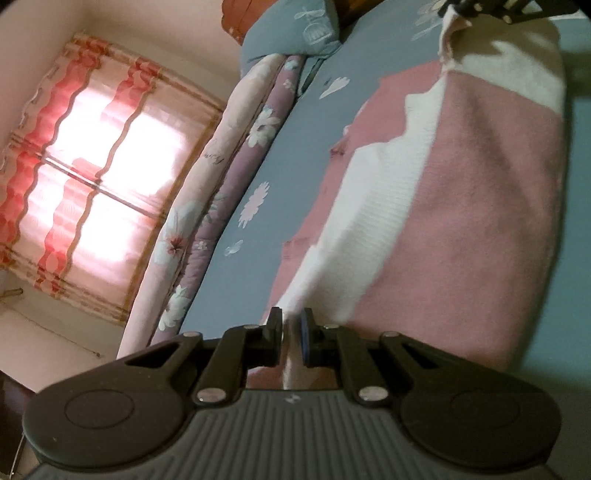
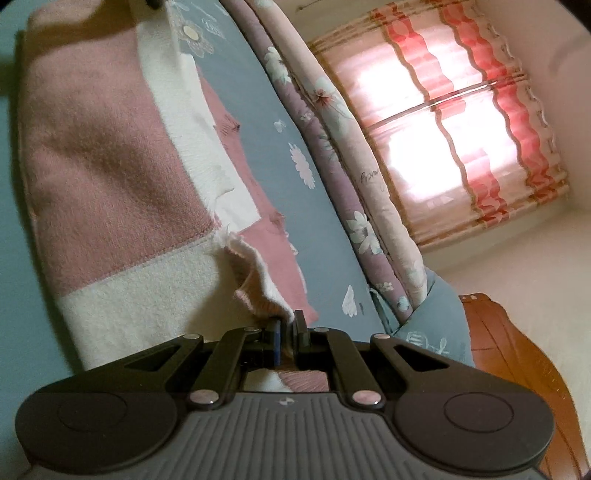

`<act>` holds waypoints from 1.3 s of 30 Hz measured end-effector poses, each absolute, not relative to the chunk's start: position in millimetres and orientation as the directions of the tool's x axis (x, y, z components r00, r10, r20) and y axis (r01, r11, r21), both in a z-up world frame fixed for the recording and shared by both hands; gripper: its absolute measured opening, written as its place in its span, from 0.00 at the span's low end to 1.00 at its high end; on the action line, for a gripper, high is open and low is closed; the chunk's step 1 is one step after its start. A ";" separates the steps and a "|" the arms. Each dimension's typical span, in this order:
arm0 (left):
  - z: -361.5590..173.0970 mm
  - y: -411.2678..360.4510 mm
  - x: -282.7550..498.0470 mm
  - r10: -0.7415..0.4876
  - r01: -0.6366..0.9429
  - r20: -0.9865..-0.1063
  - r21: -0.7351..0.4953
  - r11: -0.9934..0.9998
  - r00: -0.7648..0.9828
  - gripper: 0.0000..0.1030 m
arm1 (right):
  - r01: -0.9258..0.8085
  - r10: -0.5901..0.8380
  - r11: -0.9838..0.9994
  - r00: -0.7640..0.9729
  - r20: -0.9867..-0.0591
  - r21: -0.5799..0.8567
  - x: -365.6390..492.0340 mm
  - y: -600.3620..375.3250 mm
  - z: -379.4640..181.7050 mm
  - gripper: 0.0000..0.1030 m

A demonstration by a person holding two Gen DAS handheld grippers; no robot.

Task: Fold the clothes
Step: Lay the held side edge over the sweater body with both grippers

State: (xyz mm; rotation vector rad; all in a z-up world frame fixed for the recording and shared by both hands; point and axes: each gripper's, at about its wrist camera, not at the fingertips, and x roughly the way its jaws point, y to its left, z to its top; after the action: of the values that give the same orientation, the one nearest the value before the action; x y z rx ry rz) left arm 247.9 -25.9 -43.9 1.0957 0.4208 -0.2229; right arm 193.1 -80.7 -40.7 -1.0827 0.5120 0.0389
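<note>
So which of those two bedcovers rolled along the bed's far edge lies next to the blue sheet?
The purple floral quilt; the pale pink one lies beyond it, toward the curtain.

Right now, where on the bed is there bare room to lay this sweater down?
Bare sheet runs between the sweater and the rolled quilt. The pillow crowds the far end.

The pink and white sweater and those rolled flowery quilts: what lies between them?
Only bare blue bedsheet printed with white flowers separates the sweater from the quilts; both wrist views show it.
</note>
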 end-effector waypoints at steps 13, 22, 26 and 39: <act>-39.8 30.6 297.2 -0.045 0.498 -0.637 0.554 0.667 0.769 0.15 | -0.327 -0.204 0.464 0.865 -0.459 -0.823 205.7 -81.9 -62.9 0.07; -47.3 90.1 326.5 -0.252 0.507 -0.739 0.138 0.851 0.625 0.44 | -0.348 -0.194 0.471 0.856 -0.480 -0.810 210.6 -85.1 -67.4 0.07; -67.9 95.0 334.7 -0.261 0.496 -0.757 0.095 0.863 0.599 0.44 | -0.352 -0.195 0.479 0.850 -0.488 -0.804 212.2 -85.8 -69.9 0.07; -83.0 102.2 366.3 -0.361 0.474 -0.790 -0.102 0.874 0.495 0.16 | -0.365 -0.197 0.489 0.839 -0.508 -0.792 214.1 -87.7 -74.8 0.07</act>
State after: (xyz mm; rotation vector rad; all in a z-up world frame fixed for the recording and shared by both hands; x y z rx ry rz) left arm 366.3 102.2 -83.0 0.1355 0.9231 -0.5076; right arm 214.1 -87.7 -74.8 -1.0726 0.5954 0.1098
